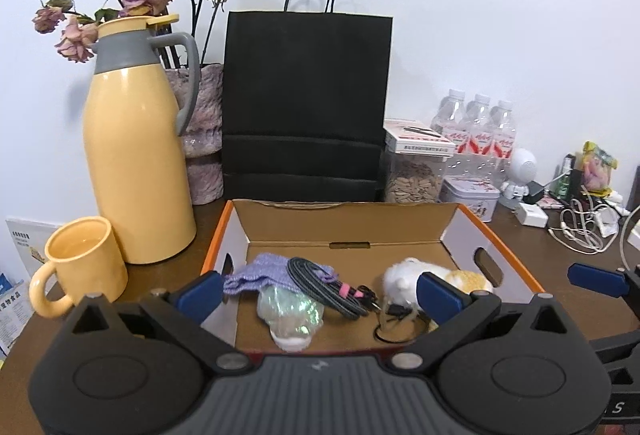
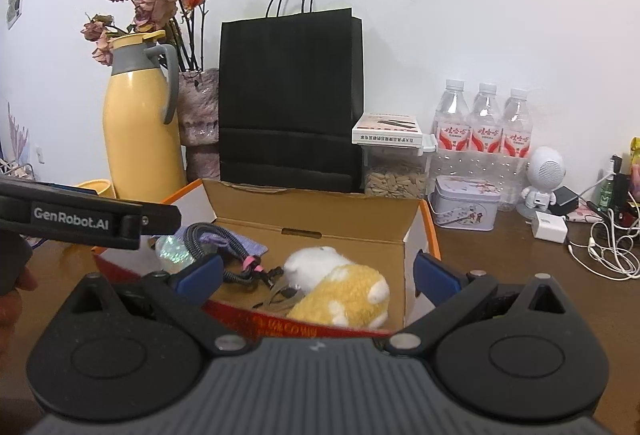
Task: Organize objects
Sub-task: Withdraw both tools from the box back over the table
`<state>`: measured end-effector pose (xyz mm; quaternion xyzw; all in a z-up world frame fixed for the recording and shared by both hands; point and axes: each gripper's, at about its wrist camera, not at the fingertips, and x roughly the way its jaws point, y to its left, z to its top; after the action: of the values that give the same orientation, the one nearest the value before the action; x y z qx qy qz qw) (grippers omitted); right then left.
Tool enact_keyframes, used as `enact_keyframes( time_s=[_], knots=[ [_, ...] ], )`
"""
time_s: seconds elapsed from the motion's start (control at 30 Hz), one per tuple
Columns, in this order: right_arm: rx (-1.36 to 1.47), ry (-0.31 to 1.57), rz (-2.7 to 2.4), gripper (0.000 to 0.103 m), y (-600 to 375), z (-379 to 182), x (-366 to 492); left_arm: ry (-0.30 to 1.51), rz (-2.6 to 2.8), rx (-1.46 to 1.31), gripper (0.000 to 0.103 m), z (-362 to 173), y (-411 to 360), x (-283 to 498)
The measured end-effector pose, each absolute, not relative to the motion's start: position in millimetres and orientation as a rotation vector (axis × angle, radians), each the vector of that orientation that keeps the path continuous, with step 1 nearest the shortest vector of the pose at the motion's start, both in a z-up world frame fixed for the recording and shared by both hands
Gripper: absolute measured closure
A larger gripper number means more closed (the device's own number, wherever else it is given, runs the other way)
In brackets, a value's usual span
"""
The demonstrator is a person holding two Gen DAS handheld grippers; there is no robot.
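Both views are evenly and softly lit from above and in front, so that the white wall [image 1: 480, 15] is rendered bright and only faint shadows are cast behind the bag [image 1: 306, 103] and the flask [image 1: 136, 151], on which a dull highlight is seen. Strong fisheye distortion is shown, with dark vignetted corners and the table [image 2: 500, 255] edge bowed. Slight blur is noted on the near box [image 1: 344, 231] contents and on the gripper bodies at the bottom of each frame.
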<state>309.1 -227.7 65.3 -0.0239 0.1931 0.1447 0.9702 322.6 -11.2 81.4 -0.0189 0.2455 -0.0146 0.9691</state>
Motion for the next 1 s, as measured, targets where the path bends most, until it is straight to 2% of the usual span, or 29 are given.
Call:
enact_keyframes(
  time_s=[1.0],
  knots=[
    [-0.035, 0.532, 0.216, 0.000, -276.4, 16.1, 176.8, 0.602, 0.060, -0.054, 0.000, 38.0, 39.9, 177.5]
  ],
)
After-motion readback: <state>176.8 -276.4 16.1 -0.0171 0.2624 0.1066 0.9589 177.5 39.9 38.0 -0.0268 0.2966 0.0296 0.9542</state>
